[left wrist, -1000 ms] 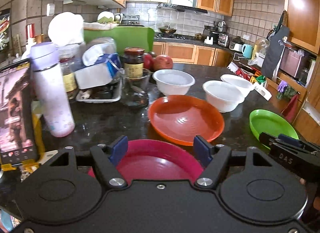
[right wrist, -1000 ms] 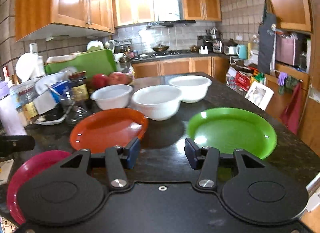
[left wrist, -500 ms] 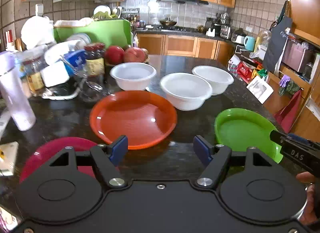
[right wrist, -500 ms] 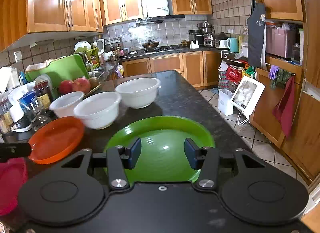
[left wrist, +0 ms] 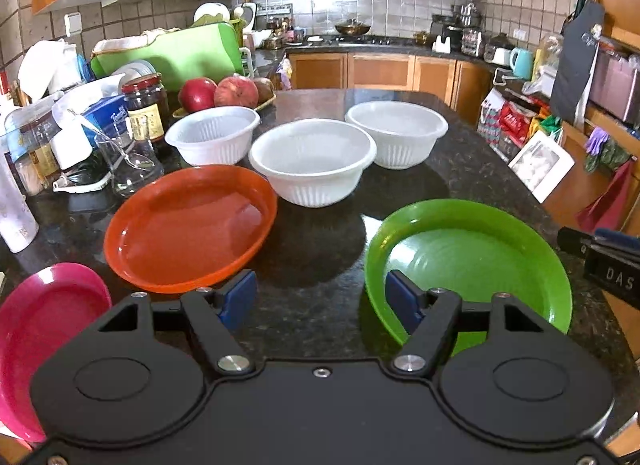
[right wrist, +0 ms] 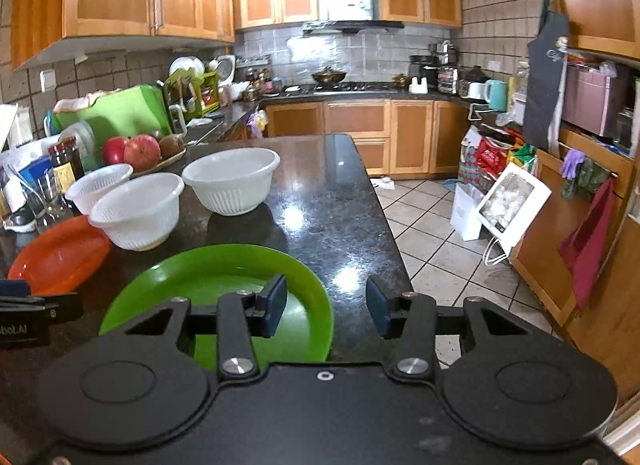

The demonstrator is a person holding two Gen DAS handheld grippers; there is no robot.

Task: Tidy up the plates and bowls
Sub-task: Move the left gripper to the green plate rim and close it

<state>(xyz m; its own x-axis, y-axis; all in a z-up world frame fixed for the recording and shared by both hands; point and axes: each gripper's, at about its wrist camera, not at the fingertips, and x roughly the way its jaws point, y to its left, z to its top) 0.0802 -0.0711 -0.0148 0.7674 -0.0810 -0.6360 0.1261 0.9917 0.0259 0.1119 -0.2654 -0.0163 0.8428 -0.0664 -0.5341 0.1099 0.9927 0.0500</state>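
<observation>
My right tool [right wrist: 326, 311] hangs wide open with nothing between its blue pads, low over the near right edge of the tabletop [right wrist: 320, 201]; its left pad sits over the right side of the green plate [right wrist: 192, 281], while its right pad hangs past the plate's rim, over bare stone and the tabletop's edge. My left tool [left wrist: 320, 299] is just as open and just as empty, poised over the dark gap between the orange plate [left wrist: 188, 225] and the green plate [left wrist: 472, 253], its right pad overlapping the green plate's near left rim. I judge that I am at the very start: nothing is stacked yet, and I am lining up for the first pick, most likely the green plate, since both tools frame it. The next move calls for me to drop one pad under or over that thin rim and close firmly, because a shallow plate lying flat offers little to pinch. Further out, the orange plate lies just left of centre, the pink plate [left wrist: 44, 337] at the near left corner, and three white bowls [left wrist: 312, 161] stand in a loose row behind the plates, close together but not nested. Beyond them jars [left wrist: 146, 105] and apples [left wrist: 216, 93] crowd the left side.
</observation>
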